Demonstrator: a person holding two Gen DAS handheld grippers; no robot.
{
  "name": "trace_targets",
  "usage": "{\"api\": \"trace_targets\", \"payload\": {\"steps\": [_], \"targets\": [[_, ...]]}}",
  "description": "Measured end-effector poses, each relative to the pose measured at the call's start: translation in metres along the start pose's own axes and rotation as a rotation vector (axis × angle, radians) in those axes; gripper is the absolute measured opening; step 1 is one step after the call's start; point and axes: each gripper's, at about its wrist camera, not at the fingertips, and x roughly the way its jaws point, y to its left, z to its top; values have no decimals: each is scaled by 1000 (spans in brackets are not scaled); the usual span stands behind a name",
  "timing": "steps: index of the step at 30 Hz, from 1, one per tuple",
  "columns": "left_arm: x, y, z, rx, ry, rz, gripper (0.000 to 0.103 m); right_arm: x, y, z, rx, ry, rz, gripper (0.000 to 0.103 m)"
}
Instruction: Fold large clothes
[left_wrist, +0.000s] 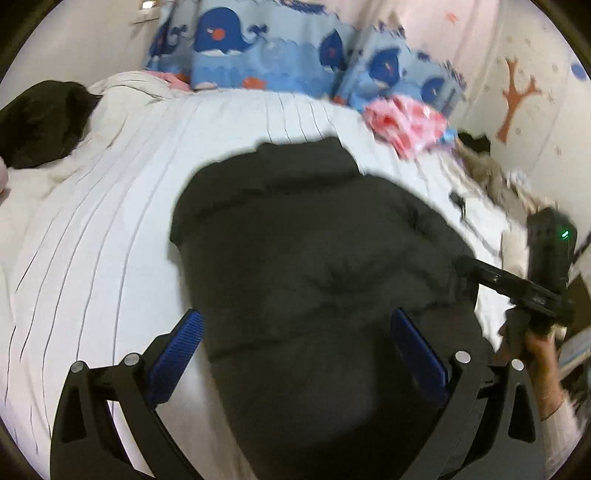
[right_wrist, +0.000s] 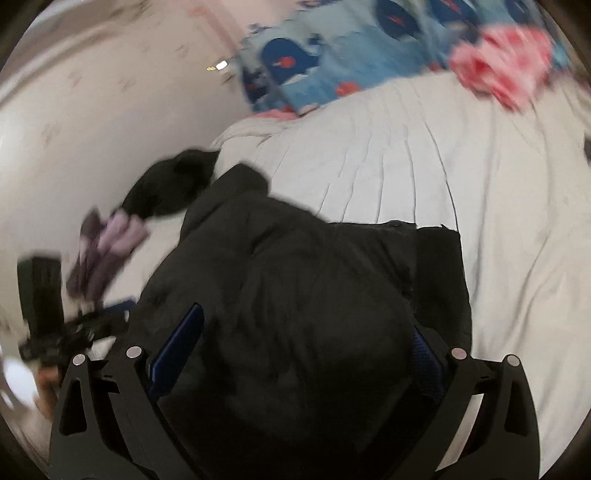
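Both of your tongs hang over the bed with their blue pads spread wide. Your left tongs (left_wrist: 295, 354) stand as far apart as they go, nothing pinched; the black quilted puffer jacket (left_wrist: 317, 266) lies flat on the bed just ahead of and beneath them, and passes between the blue ribbed pads (left_wrist: 177, 354) without being pressed. Your right tongs (right_wrist: 306, 354) are also spread, with the same jacket (right_wrist: 303, 280) bulking up between the pads; whether the fabric touches them you cannot tell, since that view is blurred.

Beyond the left tongs the jacket stretches away across the white bed cover with thin dark stripes (left_wrist: 110, 221). Far ahead, at the head of the bed, stand the blue pillows printed with whales (left_wrist: 266, 48), and to the right of those a crumpled pink and red patterned cloth (left_wrist: 406, 123). Off to the far left of the left tongs lies a second black garment, bunched up (left_wrist: 40, 122). From the right tongs, a small heap of lilac cloth (right_wrist: 107, 251) lies ahead to the left, beside that bunched garment. Your right hand (left_wrist: 543, 354) shows at the right edge of the left view, wrapped round its handle.
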Motion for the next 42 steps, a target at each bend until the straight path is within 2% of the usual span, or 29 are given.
{"api": "trace_targets", "payload": {"steps": [1, 2, 3, 5, 8, 11, 15, 17, 19, 21, 24, 26, 28, 30, 32, 34, 36, 38, 40, 42], "targets": [[10, -1, -5, -1, 29, 2, 97, 15, -2, -7, -11, 79, -50, 96], [19, -1, -7, -7, 44, 2, 97, 26, -10, -13, 26, 128, -36, 96], [25, 0, -10, -16, 61, 1, 97, 28, -18, -15, 66, 137, -18, 96], [22, 2, -11, -42, 74, 7, 97, 22, -19, -16, 88, 141, -34, 96], [3, 2, -14, -56, 51, -16, 97, 4, -14, -20, 88, 114, -34, 96], [-13, 24, -24, -153, 21, -103, 97, -11, -22, -28, 140, 91, -43, 96], [11, 68, -60, -456, 83, -339, 97, -2, -32, -45, 222, 113, -26, 96], [27, 72, -74, -517, 101, -396, 98, 4, -30, -51, 238, 108, -42, 96], [33, 70, -72, -528, 103, -411, 97, 11, -35, -56, 306, 106, -18, 97], [29, 55, -48, -428, 101, -360, 97, 10, -36, -63, 370, 88, -4, 97], [14, 34, -14, -299, 73, -299, 97, 10, -19, -73, 456, 53, 66, 97], [-6, 31, 6, -244, 33, -265, 96, 18, 5, -81, 434, 69, 116, 97], [-25, 33, 11, -178, 15, -203, 96, 24, 20, -87, 371, 120, 145, 97], [-25, 36, -3, -106, 78, -125, 96, 17, 22, -90, 303, 144, 93, 97], [-11, 45, -23, -47, 161, -38, 97, -2, 9, -94, 273, 139, 3, 97], [-8, 60, -36, -64, 185, -29, 97, -30, 2, -92, 270, 102, -65, 97], [-20, 66, -33, -73, 150, 12, 96, -63, 13, -79, 203, 10, -117, 97], [-46, 52, -19, 11, 37, 121, 96, -92, 33, -55, 135, -106, -98, 97], [-59, 36, -1, 60, -39, 136, 96, -95, 58, -23, 65, -177, -73, 97], [-62, 25, 14, 84, -86, 138, 96, -79, 80, 7, 23, -178, -29, 97]]}}
